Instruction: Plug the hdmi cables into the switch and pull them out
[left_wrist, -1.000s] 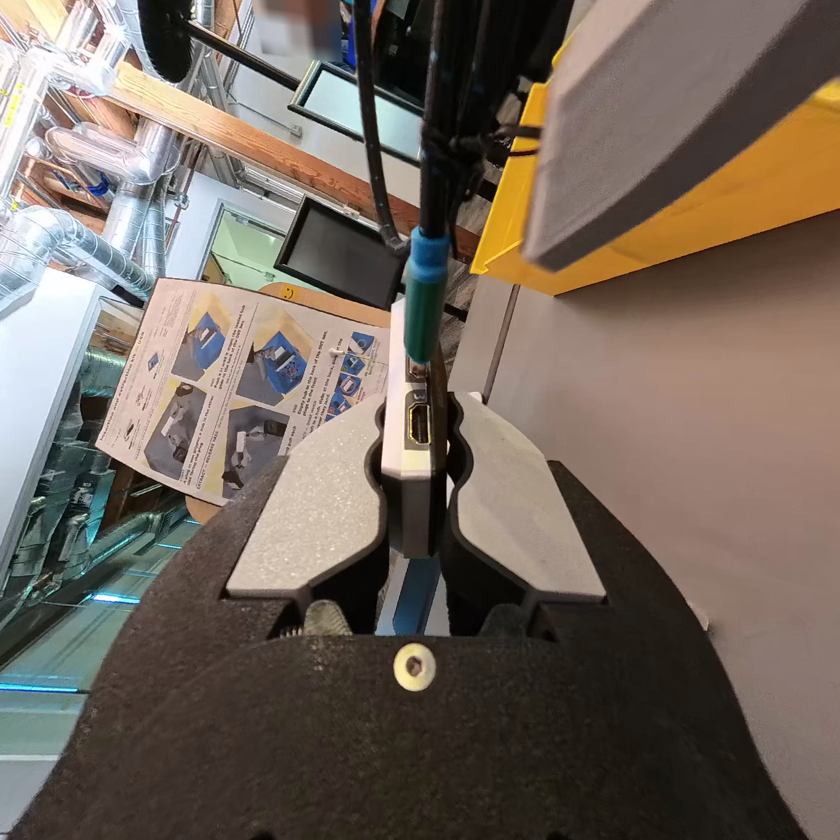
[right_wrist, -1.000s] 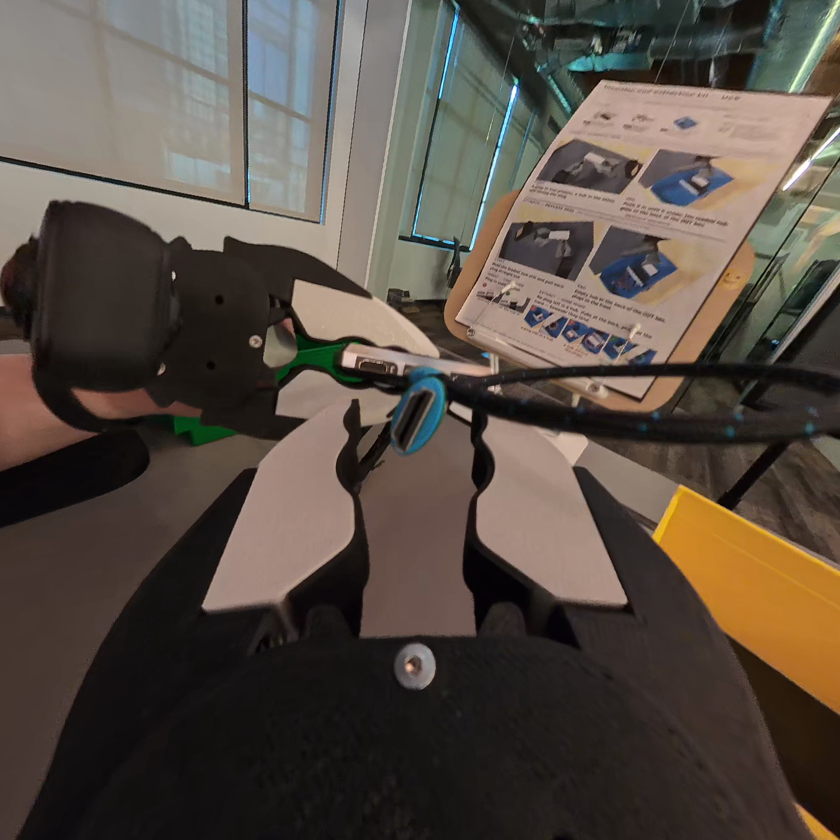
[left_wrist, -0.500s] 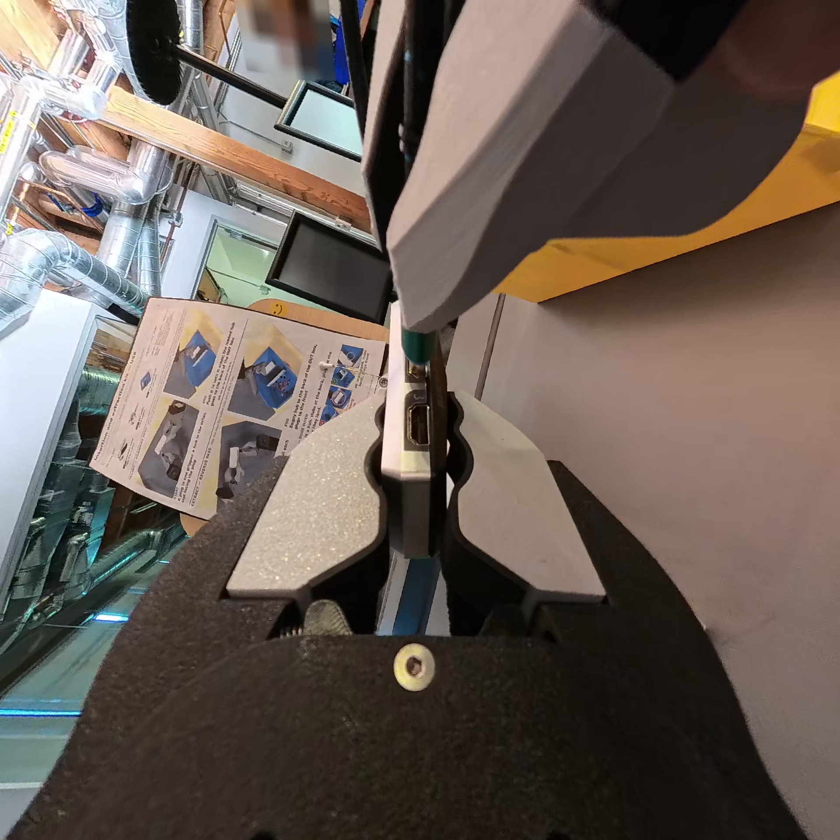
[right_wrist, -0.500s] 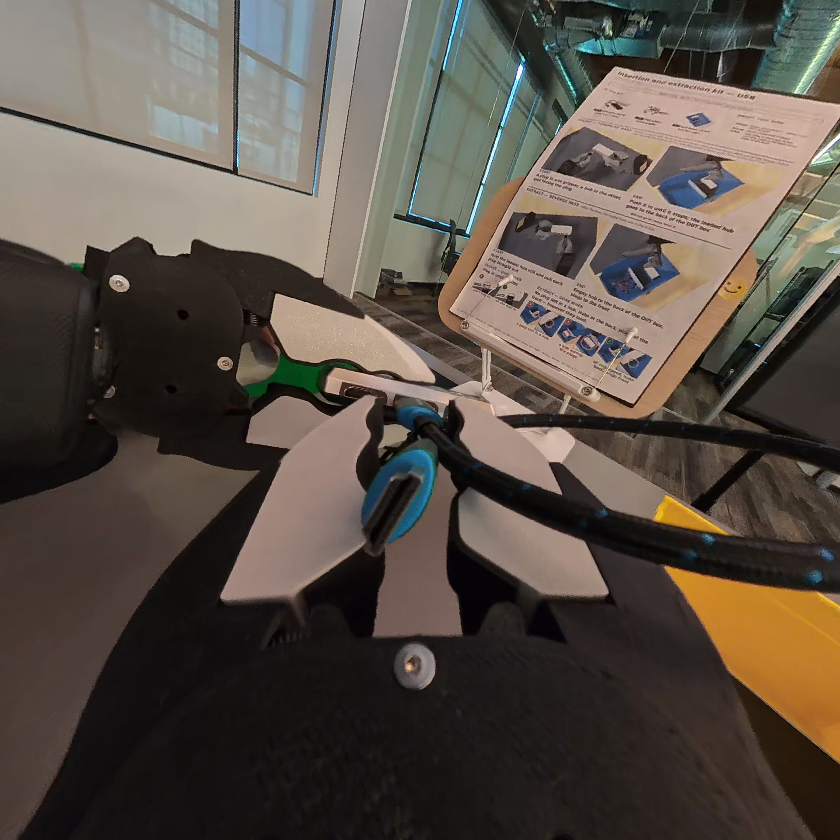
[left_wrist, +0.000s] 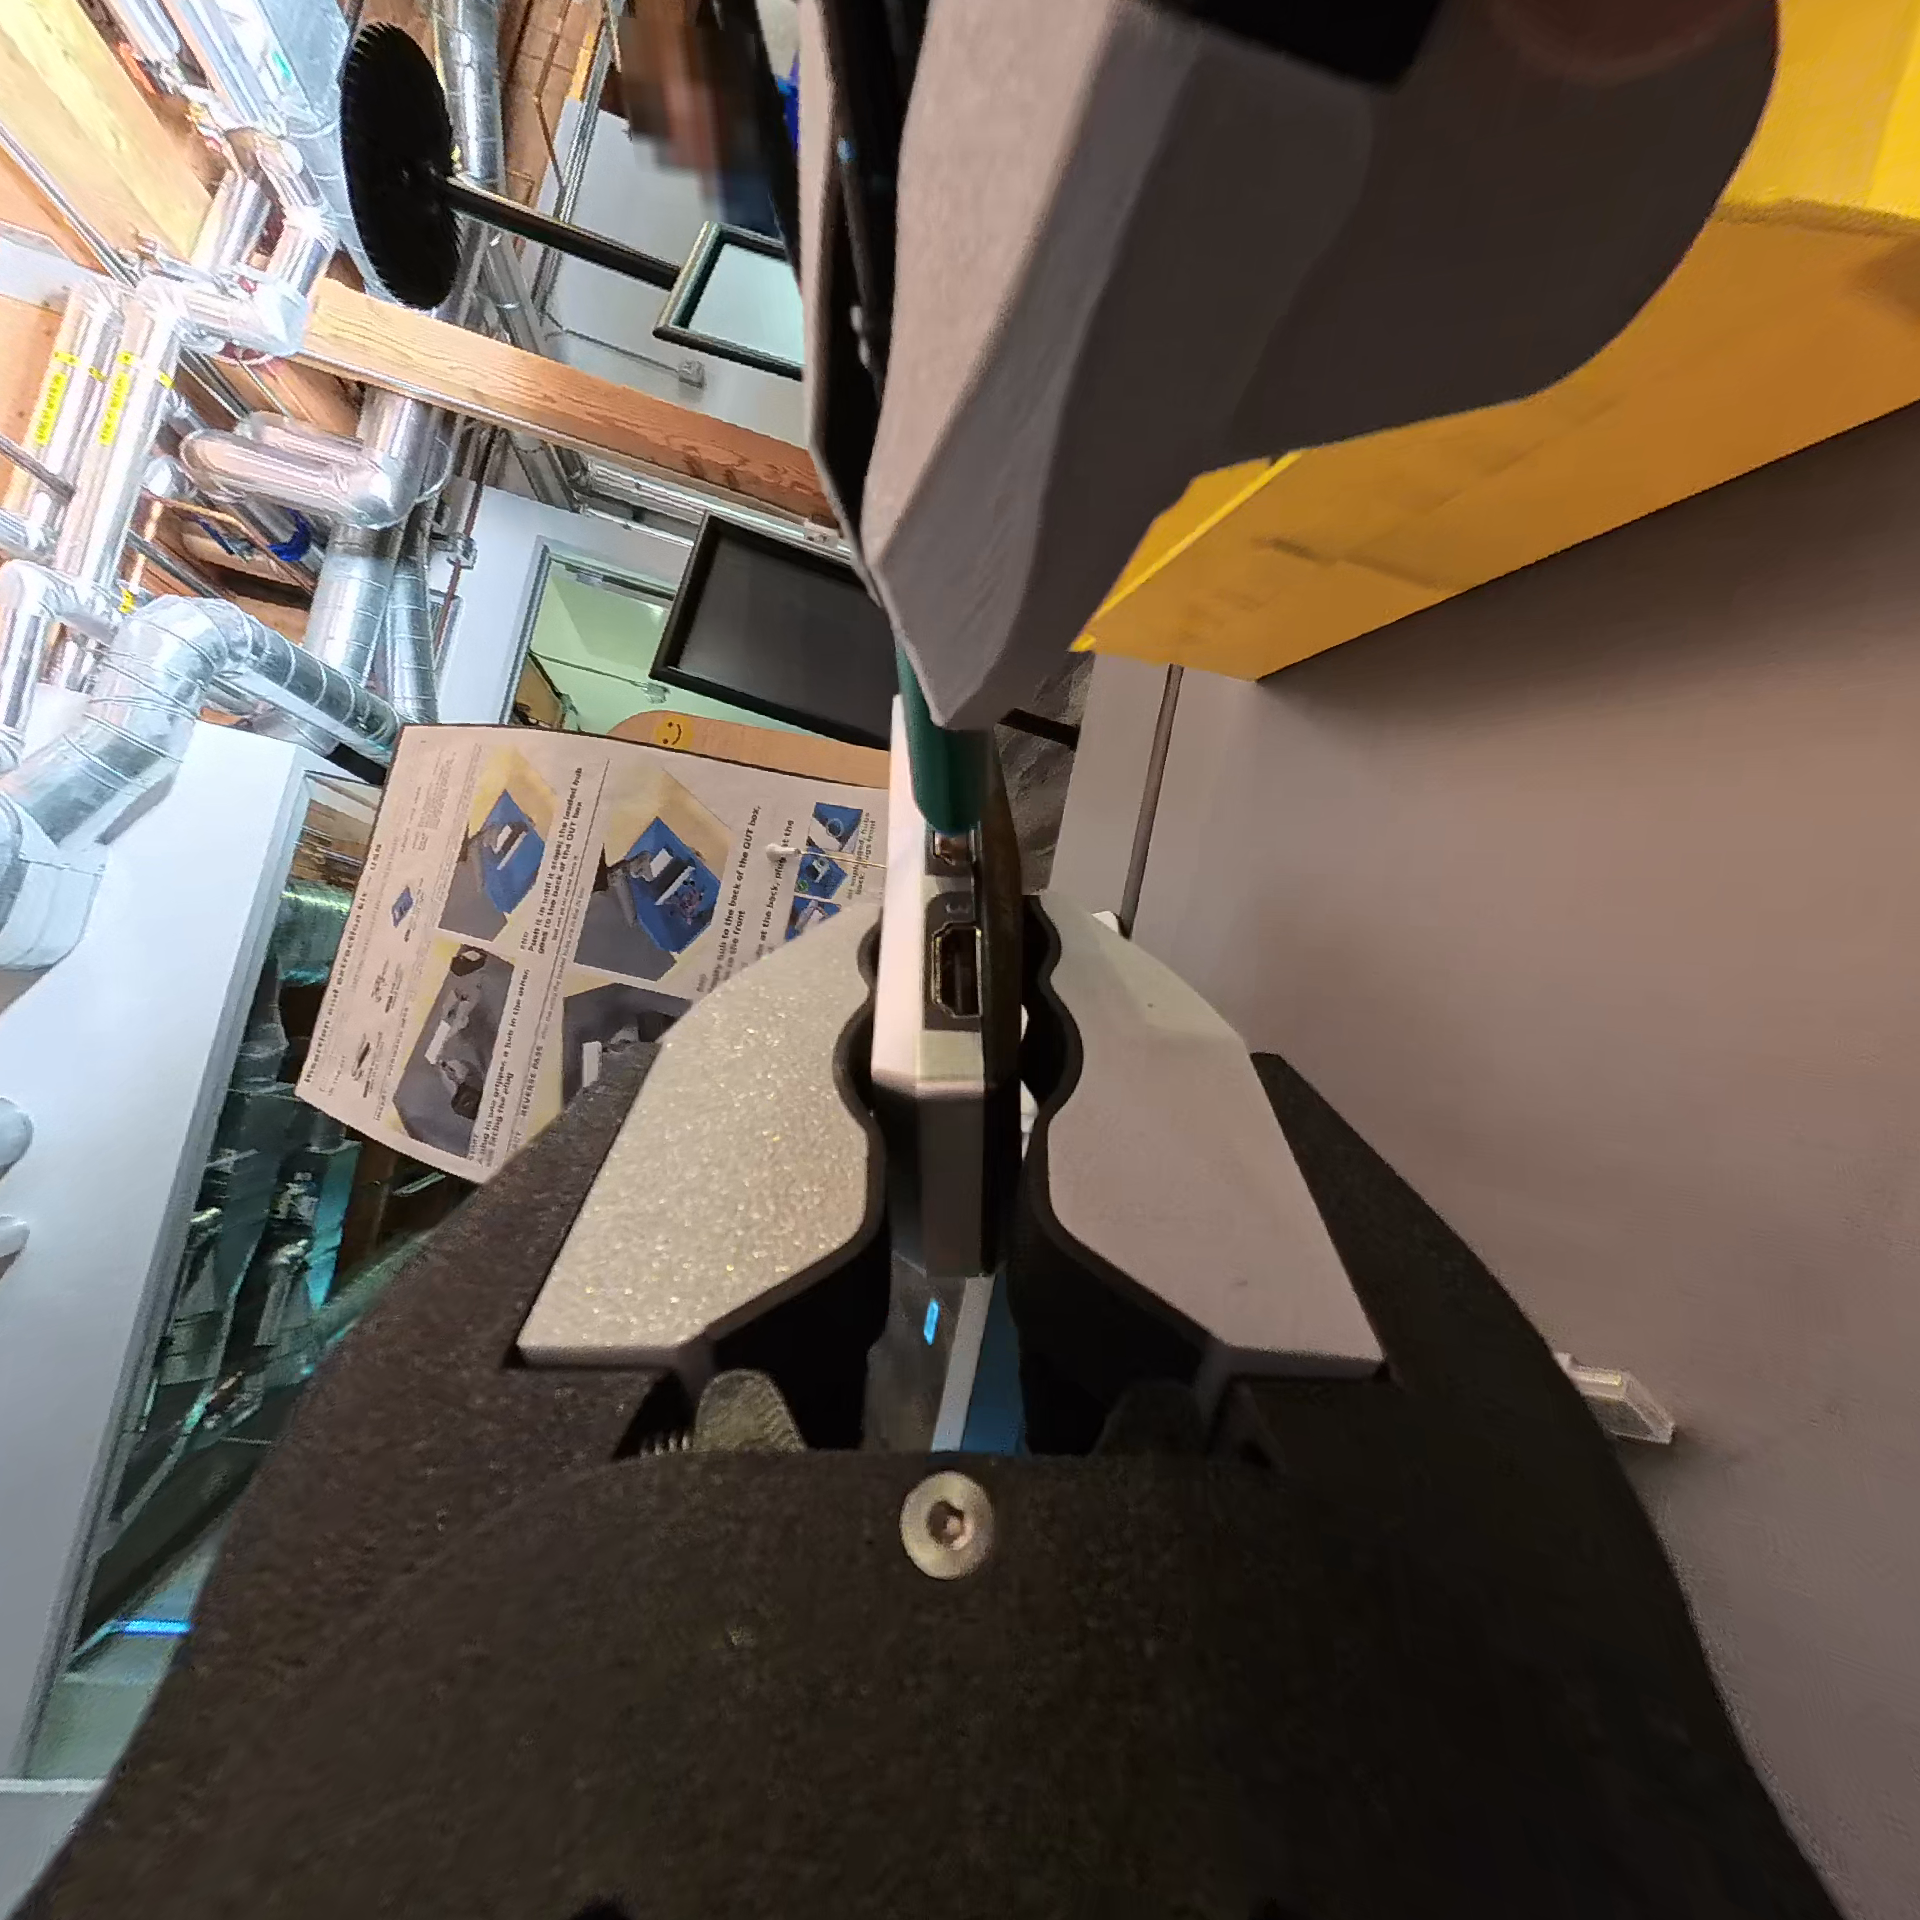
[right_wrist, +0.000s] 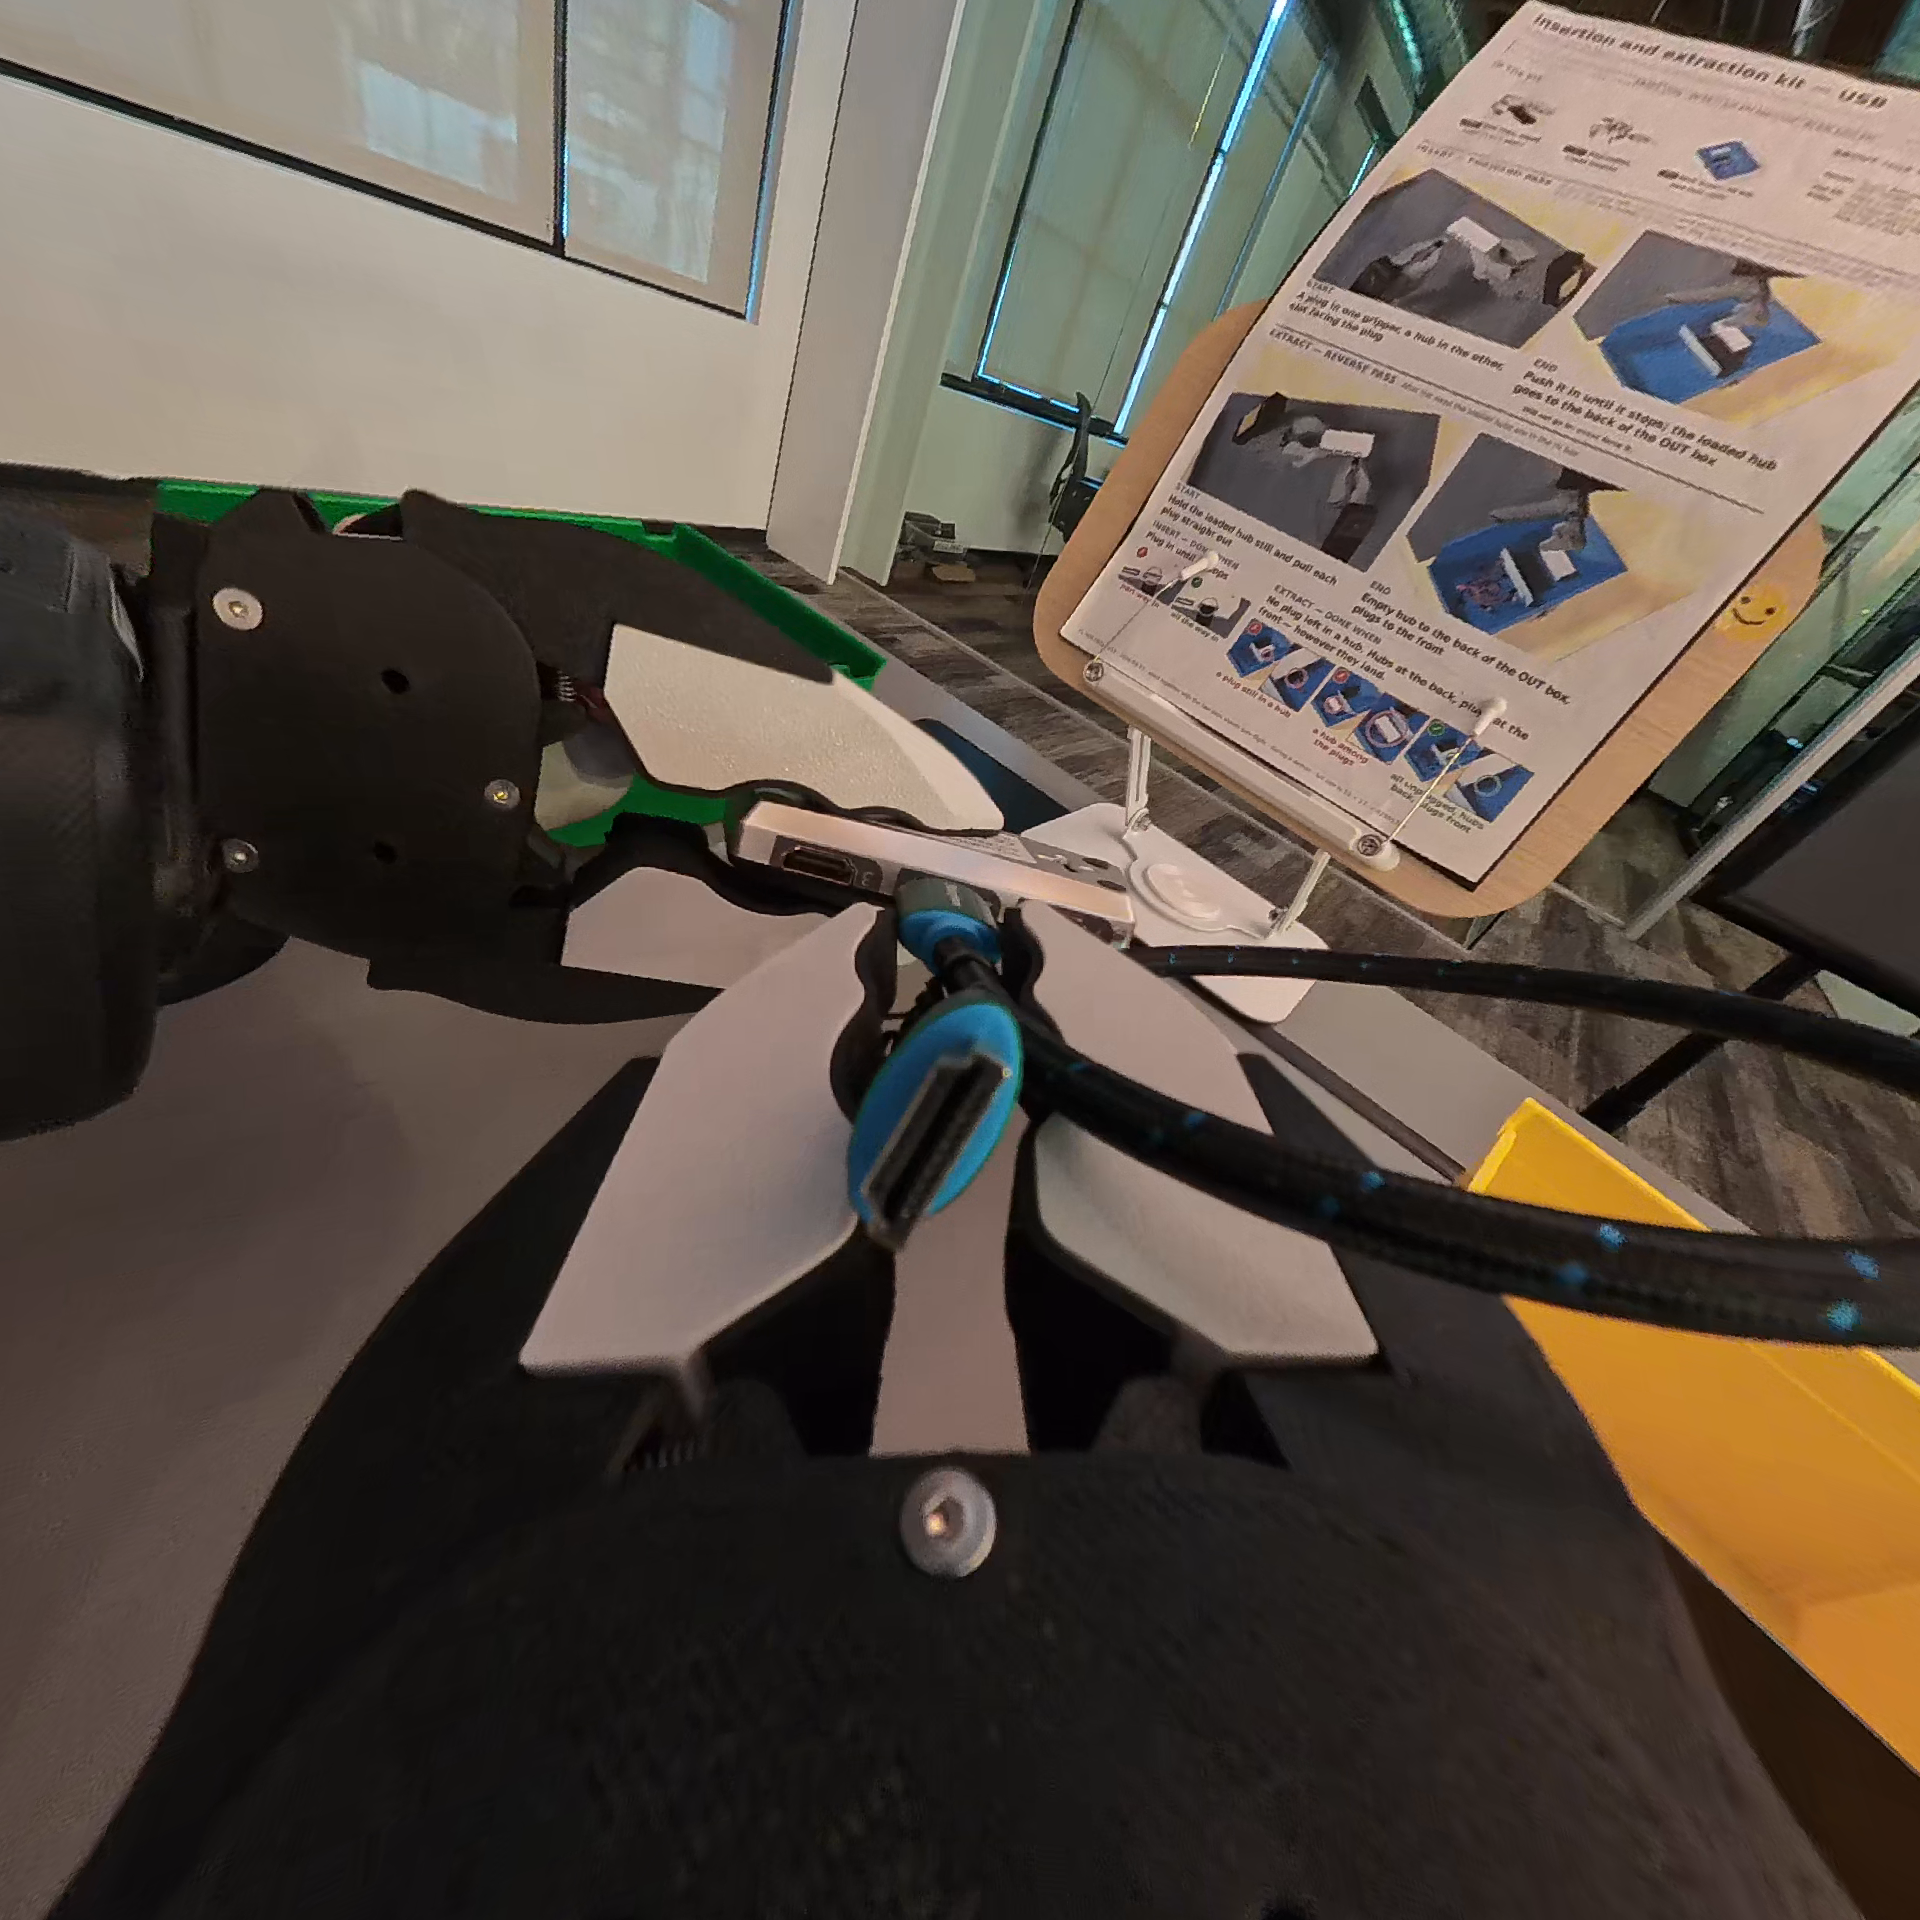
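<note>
- Blue-collared loose plug (right_wrist: 935, 1132) dangles over the right tongs (right_wrist: 940, 940), which pinch a second plug (right_wrist: 940, 902) seated in the switch.
- Left tongs (left_wrist: 951, 997) clamp the silver switch (left_wrist: 935, 1049); one port (left_wrist: 956, 971) is empty.
- Extraction likely remains.

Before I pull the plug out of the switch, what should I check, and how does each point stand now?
1. Switch clamped in left gripper: ok.
2. Right gripper fingers on either side of the plug: ok.
3. Grip on plug tight: cannot tell.
4. Loose plug clear of right gripper: not ok, it hangs over the fingers.
5. Next port empty: ok.
</note>
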